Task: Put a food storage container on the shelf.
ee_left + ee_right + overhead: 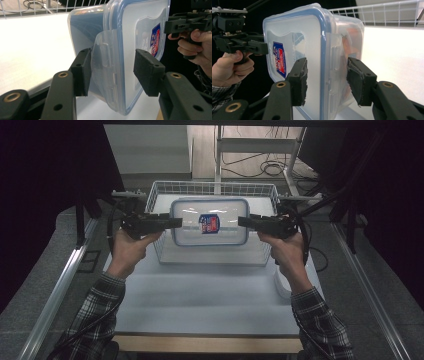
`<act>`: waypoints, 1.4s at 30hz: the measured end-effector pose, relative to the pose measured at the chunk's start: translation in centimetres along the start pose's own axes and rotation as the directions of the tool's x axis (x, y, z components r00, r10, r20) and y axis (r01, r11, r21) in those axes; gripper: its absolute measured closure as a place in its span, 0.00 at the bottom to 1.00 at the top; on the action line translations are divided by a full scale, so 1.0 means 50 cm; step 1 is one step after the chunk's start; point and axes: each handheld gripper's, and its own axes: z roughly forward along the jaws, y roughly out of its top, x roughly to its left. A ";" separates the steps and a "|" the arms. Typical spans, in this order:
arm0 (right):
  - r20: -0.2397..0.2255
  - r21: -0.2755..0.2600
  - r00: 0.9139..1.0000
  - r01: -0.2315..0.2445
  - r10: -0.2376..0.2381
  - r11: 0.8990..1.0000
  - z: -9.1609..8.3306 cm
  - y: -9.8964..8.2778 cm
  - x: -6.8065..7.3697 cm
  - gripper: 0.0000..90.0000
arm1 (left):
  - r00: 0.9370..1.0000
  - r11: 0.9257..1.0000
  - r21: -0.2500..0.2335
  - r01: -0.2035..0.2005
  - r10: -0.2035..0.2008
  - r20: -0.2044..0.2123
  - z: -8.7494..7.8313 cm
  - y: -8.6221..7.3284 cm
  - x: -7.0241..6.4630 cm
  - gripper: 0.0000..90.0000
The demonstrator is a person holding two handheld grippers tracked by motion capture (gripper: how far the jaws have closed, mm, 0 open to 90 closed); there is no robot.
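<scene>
A clear plastic container (210, 222) with a blue-rimmed lid and a red-and-blue label hangs in the air over a white wire basket (210, 184). My left gripper (177, 222) is shut on its left end and my right gripper (242, 221) is shut on its right end. In the left gripper view the jaws (112, 67) clamp the container (125, 50) across a side clip, one pad under it and one on the lid. The right gripper (175, 25) shows beyond. In the right gripper view the jaws (327, 75) squeeze lid and body of the container (312, 50). Something orange shows inside.
The basket stands at the far end of a white table (200, 300). A pale rounded object (282, 287) lies at the table's right edge by my right forearm. Metal rails run along both sides, and cables lie on the floor behind.
</scene>
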 end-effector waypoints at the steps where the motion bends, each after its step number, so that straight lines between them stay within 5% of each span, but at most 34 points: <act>1: 0.001 -0.005 1.000 -0.003 0.003 1.000 0.000 0.008 -0.004 0.58 | 1.000 1.000 -0.001 -0.002 0.002 0.003 0.004 0.012 0.004 0.55; 12: 0.017 -0.023 1.000 -0.022 0.022 0.999 0.012 0.047 -0.031 0.57 | 1.000 1.000 -0.006 0.025 -0.025 0.015 0.028 0.052 0.036 0.55; 27: 0.030 -0.016 0.994 -0.104 0.104 0.994 0.048 0.062 -0.078 0.57 | 0.998 0.998 0.001 0.062 -0.062 0.011 0.060 0.071 0.081 0.54; 35: 0.035 -0.018 0.990 -0.135 0.135 0.991 0.056 0.065 -0.088 0.56 | 0.999 0.999 -0.016 0.045 -0.045 -0.012 0.068 0.072 0.082 0.51; 42: 0.084 0.018 0.991 -0.108 0.107 0.994 0.062 0.064 -0.083 0.57 | 0.999 1.000 0.014 0.006 -0.005 -0.051 0.074 0.077 0.080 0.46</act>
